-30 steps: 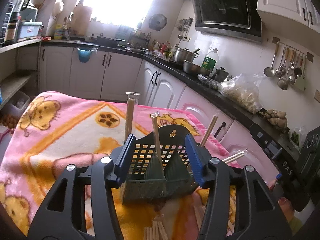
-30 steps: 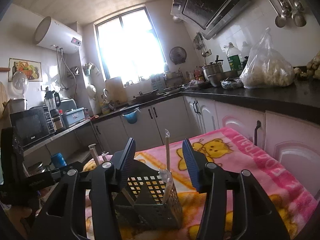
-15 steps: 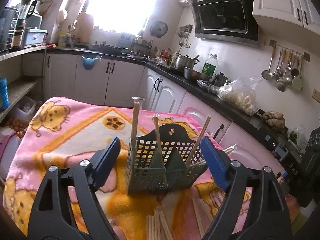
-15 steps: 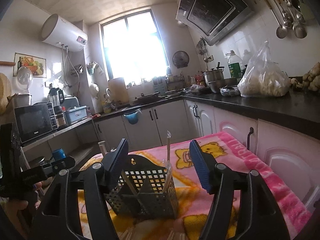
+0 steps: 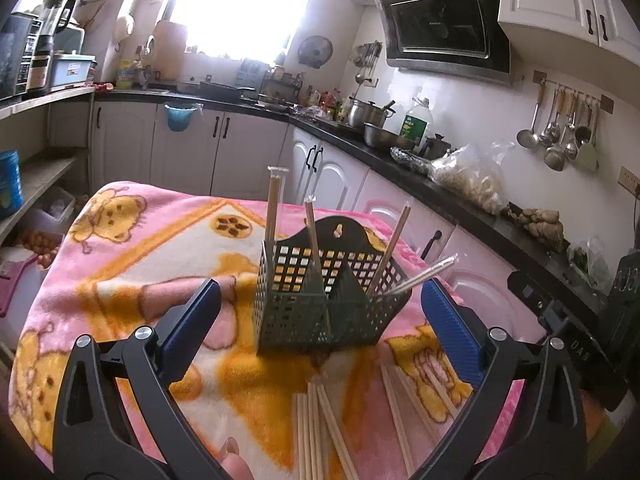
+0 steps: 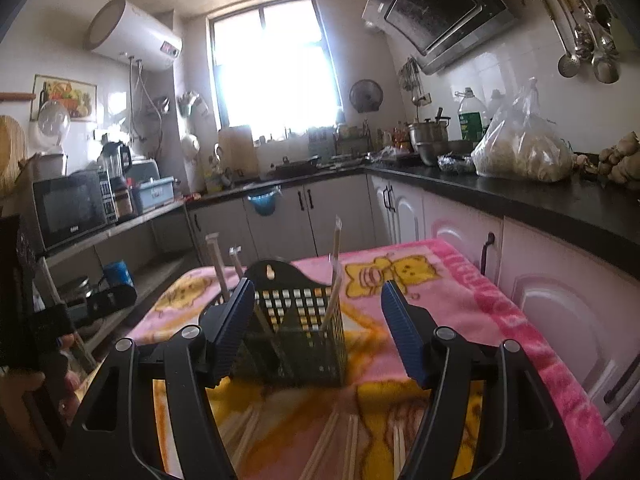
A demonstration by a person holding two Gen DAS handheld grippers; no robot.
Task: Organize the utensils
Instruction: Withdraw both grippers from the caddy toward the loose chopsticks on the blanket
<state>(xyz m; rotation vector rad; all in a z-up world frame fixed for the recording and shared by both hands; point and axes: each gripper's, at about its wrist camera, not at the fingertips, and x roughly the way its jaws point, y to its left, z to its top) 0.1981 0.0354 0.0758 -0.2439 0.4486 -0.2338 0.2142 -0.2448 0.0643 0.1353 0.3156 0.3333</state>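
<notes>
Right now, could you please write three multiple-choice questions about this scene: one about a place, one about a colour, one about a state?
1. Where do the loose chopsticks lie?
A. on the black counter
B. on the blanket, in front of the basket
C. on the floor

2. What colour are the pads of the left gripper?
A. blue
B. red
C. white

3. How is the right gripper?
A. shut on a chopstick
B. shut on the basket
C. open, holding nothing

Answers:
1 B: they lie flat on the pink cloth near the camera.
2 A: both pads show blue against black arms.
3 C: its jaws stand wide apart, with nothing clamped between them.
</notes>
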